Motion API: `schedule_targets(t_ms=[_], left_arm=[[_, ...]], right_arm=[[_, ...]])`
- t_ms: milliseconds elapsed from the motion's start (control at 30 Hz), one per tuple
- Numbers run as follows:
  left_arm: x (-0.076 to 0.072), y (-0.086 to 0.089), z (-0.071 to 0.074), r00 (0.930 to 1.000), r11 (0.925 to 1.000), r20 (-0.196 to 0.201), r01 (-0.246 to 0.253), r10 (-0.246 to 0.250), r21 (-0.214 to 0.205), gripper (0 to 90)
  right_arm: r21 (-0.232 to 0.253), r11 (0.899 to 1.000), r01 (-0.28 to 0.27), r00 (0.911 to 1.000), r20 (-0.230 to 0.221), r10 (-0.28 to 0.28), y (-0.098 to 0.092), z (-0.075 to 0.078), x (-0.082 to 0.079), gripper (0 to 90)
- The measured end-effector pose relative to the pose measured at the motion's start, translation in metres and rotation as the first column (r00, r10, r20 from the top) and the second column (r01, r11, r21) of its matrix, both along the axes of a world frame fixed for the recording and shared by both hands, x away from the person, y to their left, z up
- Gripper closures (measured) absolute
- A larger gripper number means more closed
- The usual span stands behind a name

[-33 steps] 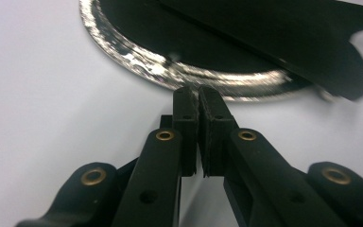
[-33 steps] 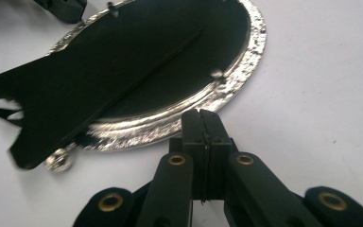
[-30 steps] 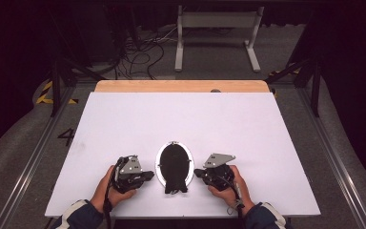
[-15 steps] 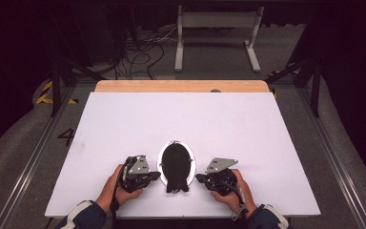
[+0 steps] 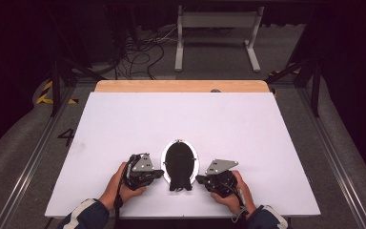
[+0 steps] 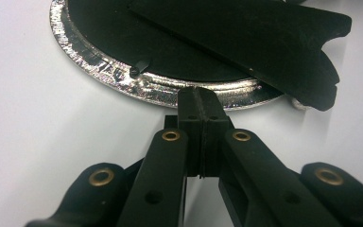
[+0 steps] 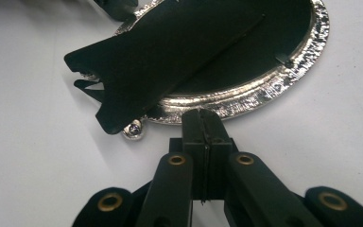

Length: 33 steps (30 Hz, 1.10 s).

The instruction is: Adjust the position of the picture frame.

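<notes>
An oval picture frame (image 5: 179, 153) lies face down near the table's front edge, with a silver rim (image 6: 123, 80), a black back and a black fold-out stand (image 6: 264, 42). My left gripper (image 5: 161, 172) is at its left side. In the left gripper view the left gripper (image 6: 199, 97) is shut, tips together right at the rim's edge. My right gripper (image 5: 198, 180) is at the frame's right side. Its own view shows the right gripper (image 7: 202, 118) shut too, tips at the silver rim (image 7: 264, 90), next to a small silver foot (image 7: 134, 128) under the stand (image 7: 170, 52).
The white table (image 5: 181, 119) has a wooden strip (image 5: 181, 86) along its far edge. Beyond it are cables (image 5: 138, 47) and a white stand (image 5: 217, 33) on the floor. Metal rails (image 5: 38, 152) run along both sides.
The left gripper has slid right, up against the frame's left rim. The right gripper has hardly moved.
</notes>
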<state>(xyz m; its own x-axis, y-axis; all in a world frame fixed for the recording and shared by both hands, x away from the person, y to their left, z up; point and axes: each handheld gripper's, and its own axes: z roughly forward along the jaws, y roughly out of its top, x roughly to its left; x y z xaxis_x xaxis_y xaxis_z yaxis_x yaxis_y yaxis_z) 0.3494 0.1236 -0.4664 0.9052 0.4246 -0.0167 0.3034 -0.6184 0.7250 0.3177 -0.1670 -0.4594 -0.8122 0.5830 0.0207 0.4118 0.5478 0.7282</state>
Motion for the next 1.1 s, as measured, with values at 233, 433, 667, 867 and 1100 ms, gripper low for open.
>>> schedule_targets(t_ms=[233, 433, 667, 867, 1100], left_arm=[[0.009, -0.008, -0.001, 1.0, 0.9999, -0.009, -0.003, 0.003, -0.015, 90.0], [0.014, -0.015, 0.001, 1.0, 1.0, 0.006, -0.008, 0.008, -0.001, 90.0], [0.02, -0.019, 0.0, 0.9998, 0.9997, -0.011, -0.014, 0.014, -0.02, 90.0], [0.025, -0.029, 0.0, 0.9998, 1.0, 0.02, -0.004, 0.005, -0.005, 90.0], [0.03, -0.036, 0.0, 0.9999, 0.9998, 0.009, -0.007, 0.008, -0.016, 90.0]], right_arm=[[0.008, 0.999, 0.048, 0.9988, 0.007, -0.048, -0.005, -0.001, 0.004, 90.0], [0.029, 0.996, 0.082, 0.9966, 0.001, -0.082, -0.013, -0.002, 0.01, 90.0], [0.033, 0.992, 0.12, 0.9927, 0.009, -0.12, -0.02, -0.002, 0.018, 90.0], [0.028, 0.989, 0.146, 0.9893, -0.003, -0.146, -0.028, -0.001, 0.028, 90.0], [0.02, 0.984, 0.176, 0.9843, 0.011, -0.176, -0.035, 0.0, 0.035, 90.0]])
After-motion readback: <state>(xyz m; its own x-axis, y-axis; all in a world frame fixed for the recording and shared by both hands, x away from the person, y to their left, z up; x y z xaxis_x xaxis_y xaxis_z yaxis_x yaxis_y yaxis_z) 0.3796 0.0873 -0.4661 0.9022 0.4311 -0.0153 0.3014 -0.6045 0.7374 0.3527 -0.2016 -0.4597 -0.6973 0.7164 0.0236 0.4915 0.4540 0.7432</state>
